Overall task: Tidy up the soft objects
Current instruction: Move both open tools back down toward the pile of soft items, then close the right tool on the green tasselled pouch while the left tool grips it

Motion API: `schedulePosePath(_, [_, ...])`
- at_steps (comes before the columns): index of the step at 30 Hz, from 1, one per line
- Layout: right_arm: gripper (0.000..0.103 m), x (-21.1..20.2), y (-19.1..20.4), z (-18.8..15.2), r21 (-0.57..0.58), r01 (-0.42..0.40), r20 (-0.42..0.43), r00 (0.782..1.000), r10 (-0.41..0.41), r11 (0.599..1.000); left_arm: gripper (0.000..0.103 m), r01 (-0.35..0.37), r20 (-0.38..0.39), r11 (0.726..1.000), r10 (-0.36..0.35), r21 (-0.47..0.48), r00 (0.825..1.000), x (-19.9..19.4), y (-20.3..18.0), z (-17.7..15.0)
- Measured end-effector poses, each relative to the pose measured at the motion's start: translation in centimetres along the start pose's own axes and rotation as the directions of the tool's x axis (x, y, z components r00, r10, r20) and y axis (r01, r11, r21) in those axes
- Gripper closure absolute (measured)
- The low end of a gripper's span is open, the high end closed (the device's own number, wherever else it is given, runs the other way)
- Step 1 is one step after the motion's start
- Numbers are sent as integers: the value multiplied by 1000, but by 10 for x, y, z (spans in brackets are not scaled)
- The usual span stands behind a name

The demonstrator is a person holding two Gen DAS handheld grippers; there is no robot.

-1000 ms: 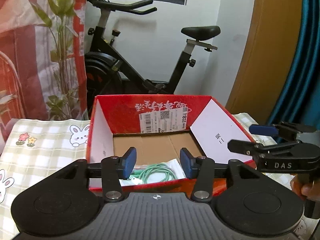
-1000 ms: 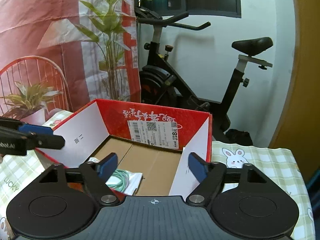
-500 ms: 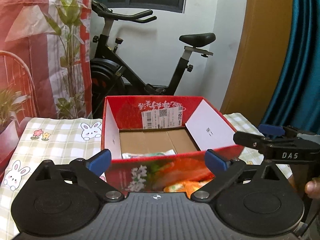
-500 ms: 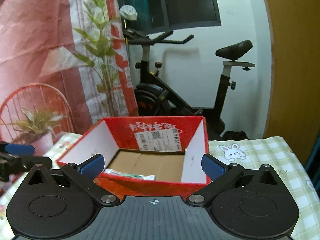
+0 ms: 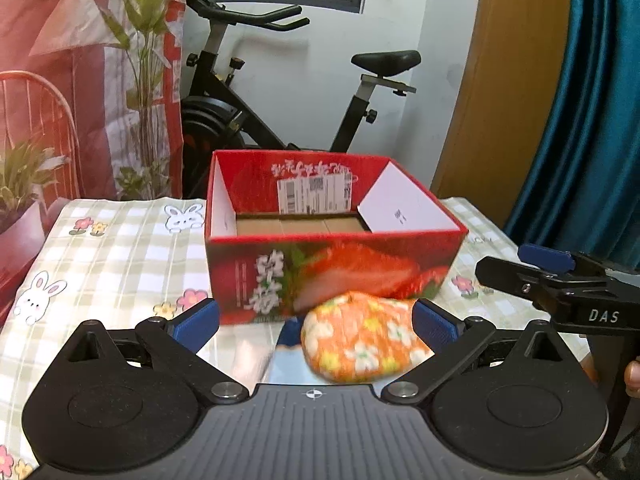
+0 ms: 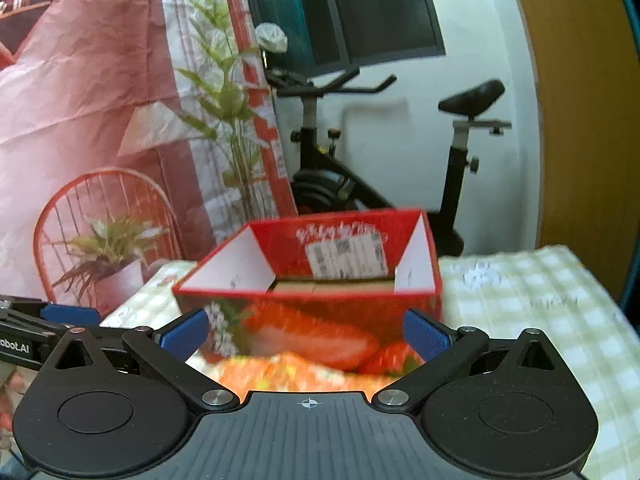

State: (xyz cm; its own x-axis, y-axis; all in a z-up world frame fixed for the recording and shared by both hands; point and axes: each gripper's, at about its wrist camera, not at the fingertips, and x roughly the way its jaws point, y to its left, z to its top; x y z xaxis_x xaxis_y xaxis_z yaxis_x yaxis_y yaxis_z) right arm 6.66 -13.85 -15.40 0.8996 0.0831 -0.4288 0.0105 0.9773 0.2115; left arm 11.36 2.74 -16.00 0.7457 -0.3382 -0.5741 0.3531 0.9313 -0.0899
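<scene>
Left wrist view: left gripper [image 5: 316, 318] jaws spread wide, blue pads [image 5: 196, 318] far apart, having just opened over the last moment. Nothing pressed between them. An orange floral soft pouch [image 5: 362, 340] lies on the table between the pads, nearer the right-hand one; whether it touches that pad cannot be told. The pouch sits just in front of the red strawberry box [image 5: 332, 276], close against its printed front wall. The box stands open-topped on a checked tablecloth [image 5: 112, 248] with bunny and flower prints. Cardboard floor and a white shipping label [image 5: 314, 194] show inside; the box's contents are hidden by the front wall from this angle. At the right edge, the right gripper [image 5: 560, 280] reaches in beside the box, a fingertip of the person's hand [image 5: 632, 376] below it.

Right wrist view: blurred. Right gripper [image 6: 306, 334] jaws likewise wide, just opened, holding nothing. The box [image 6: 320, 320] fills the space ahead; the orange pouch [image 6: 292, 372] is a smear low between the fingers, in front of the box. Left gripper [image 6: 44, 320] shows at the left edge. An exercise bike [image 6: 400, 160] and a potted plant [image 6: 108, 256] stand behind the table.
</scene>
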Motion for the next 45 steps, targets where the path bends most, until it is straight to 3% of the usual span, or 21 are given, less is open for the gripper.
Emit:
schedulePosePath(4, [0, -6, 7, -17, -33, 23, -20, 999, -24, 999, 0, -18, 5, 1000, 18, 17, 1000, -10, -6, -16])
schedulePosePath(11, [0, -13, 18, -34, -59, -3, -57, 998, 0, 998, 0, -28, 1, 1000, 28, -3, 1000, -20, -9, -39])
schedulePosePath(16, [0, -17, 29, -46, -123, -16, -81, 997, 6, 992, 0, -38, -13, 998, 38, -46, 999, -25, -4, -52])
schedulePosePath(22, [0, -20, 33, -48, -115, -45, -121, 992, 31, 992, 0, -61, -38, 992, 57, -106, 998, -31, 8, -61])
schedulePosePath(28, [0, -18, 37, -54, -138, -55, -150, 988, 34, 989, 2, -42, -73, 990, 33, -133, 997, -26, 13, -70])
schedulePosePath(32, [1, -18, 41, -57, -154, -110, -174, 981, 82, 982, 10, -15, -98, 990, 1, -143, 995, -21, 12, -75])
schedulePosePath(33, [2, -18, 43, -58, -163, -127, -186, 978, 96, 978, 12, -9, -105, 989, -6, -146, 994, -21, 13, -77])
schedulePosePath(35, [8, -18, 47, -61, -179, -158, -211, 970, 119, 971, 27, 17, -117, 988, -35, -154, 992, -19, 15, -81])
schedulePosePath(38, [25, -16, 53, -66, -183, -208, -273, 950, 154, 961, 42, 52, -161, 984, -80, -172, 984, -13, 16, -90])
schedulePosePath(42, [51, -16, 62, -72, -195, -262, -320, 928, 191, 945, 47, 80, -192, 976, -120, -204, 974, -6, 19, -97])
schedulePosePath(45, [61, -16, 67, -74, -199, -301, -348, 911, 220, 932, 47, 94, -204, 972, -139, -214, 969, -1, 19, -99])
